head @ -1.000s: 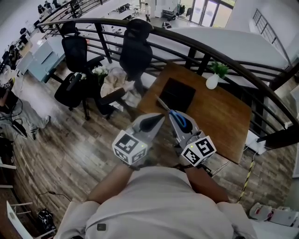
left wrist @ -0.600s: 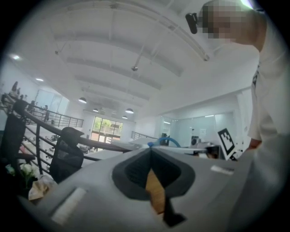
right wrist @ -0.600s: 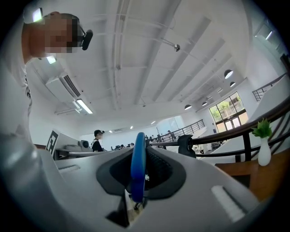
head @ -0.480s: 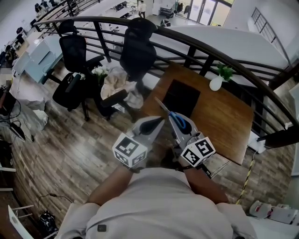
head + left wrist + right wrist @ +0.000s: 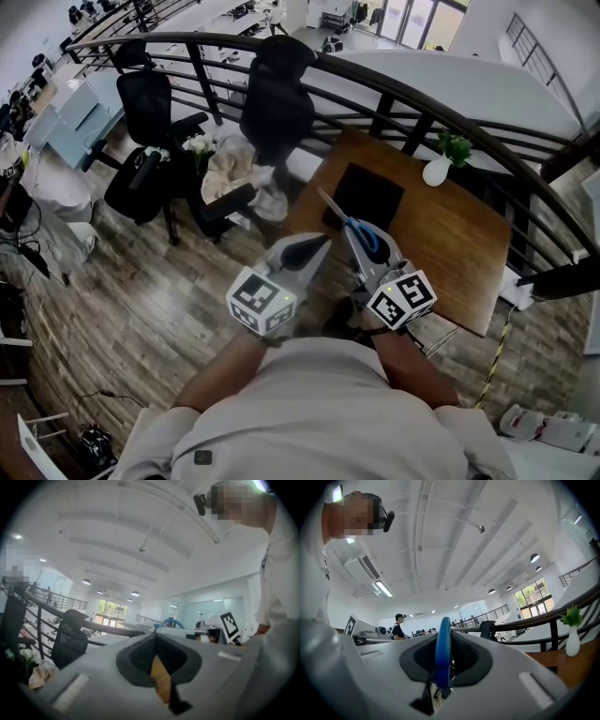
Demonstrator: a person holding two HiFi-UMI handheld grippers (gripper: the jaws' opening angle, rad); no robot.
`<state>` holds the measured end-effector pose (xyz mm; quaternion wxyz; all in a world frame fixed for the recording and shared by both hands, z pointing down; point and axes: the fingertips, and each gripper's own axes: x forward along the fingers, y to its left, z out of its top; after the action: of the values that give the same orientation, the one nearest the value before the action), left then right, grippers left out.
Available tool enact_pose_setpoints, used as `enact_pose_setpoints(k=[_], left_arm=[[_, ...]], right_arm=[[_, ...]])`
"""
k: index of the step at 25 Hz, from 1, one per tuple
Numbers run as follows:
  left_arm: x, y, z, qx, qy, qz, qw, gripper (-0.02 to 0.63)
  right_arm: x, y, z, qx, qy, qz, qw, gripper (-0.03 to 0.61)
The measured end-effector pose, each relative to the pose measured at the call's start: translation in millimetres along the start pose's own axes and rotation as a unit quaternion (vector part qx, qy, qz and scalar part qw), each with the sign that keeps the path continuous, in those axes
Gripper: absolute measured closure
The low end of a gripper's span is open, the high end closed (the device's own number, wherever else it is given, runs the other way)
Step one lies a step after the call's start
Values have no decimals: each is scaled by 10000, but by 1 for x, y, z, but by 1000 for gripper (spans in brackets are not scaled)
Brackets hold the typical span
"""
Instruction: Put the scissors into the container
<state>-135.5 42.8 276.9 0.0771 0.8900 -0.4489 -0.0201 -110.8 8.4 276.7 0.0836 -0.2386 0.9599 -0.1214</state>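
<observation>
Head view first: both your hands have drifted forward over the last second, and the wooden tabletop (image 5: 441, 234) now sits a touch nearer under them. Your right claw (image 5: 373, 264) is clamped on the scissors (image 5: 366, 239), blue handle in the grip, blades poking out towards the tabletop's near edge. Your left claw (image 5: 314, 246) rides just beside it, closed and carrying nothing. There's a dark flat pad (image 5: 364, 195) on the tabletop right ahead of the blades. It may be the container, but from up here I can't be sure. A white vase (image 5: 436, 171) stands well beyond it.

Left claw view: the left claw (image 5: 157, 639) has its jaws together, with nothing between them, only wood showing past the tips.

Right claw view: the right claw (image 5: 443, 634) is pinched on the scissors (image 5: 443, 653), the blue loop standing upright in the middle.

So the scissors are still in the air, short of the drop. You're closing in, nothing released yet.
</observation>
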Motion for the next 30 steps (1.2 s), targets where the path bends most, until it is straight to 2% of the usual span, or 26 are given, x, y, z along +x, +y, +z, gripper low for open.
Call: enact_pose_setpoints(k=[5, 11, 22, 26, 30], left_arm=[[21, 15, -4, -89, 18, -5, 10000, 611], [63, 37, -8, -206, 54, -15, 9998, 611], [183, 75, 5, -190, 128, 56, 9997, 611], [216, 83, 6, -187, 108, 140, 9997, 611], [242, 94, 7, -210, 125, 129, 9996, 611]], right_arm=[[3, -30, 6, 20, -55, -126, 9999, 525], [4, -90, 12, 145, -119, -317, 9993, 525], [17, -212, 47, 279, -8, -150, 9995, 525], [17, -242, 63, 251, 49, 96, 9996, 525], [20, -268, 71, 386, 29, 93, 9992, 525]])
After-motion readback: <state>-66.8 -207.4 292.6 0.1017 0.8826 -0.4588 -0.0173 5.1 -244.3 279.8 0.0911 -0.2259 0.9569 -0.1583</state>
